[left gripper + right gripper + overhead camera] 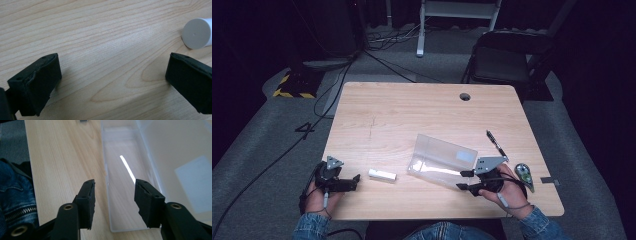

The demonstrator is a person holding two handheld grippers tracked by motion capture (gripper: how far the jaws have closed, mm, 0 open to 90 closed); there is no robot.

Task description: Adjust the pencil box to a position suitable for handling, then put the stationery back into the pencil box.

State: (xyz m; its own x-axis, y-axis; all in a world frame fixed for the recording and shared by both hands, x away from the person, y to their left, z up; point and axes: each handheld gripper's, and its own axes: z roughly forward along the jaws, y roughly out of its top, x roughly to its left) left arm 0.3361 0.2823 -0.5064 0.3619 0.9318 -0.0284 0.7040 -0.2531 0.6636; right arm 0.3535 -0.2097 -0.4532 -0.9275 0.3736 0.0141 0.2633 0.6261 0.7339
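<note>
Clear plastic case (441,160), lid open, flat on table's near right.

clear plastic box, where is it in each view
High view: clear plastic box lies open at centre right, just beyond the right gripper.
Right gripper view: its tray runs up from between the open jaws.
Left gripper view: not in it.
Shared landmark: the wooden table.

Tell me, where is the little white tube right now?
In the high view the white tube lies on the table near its front edge, between the left gripper and the clear plastic box, touching neither.
</note>
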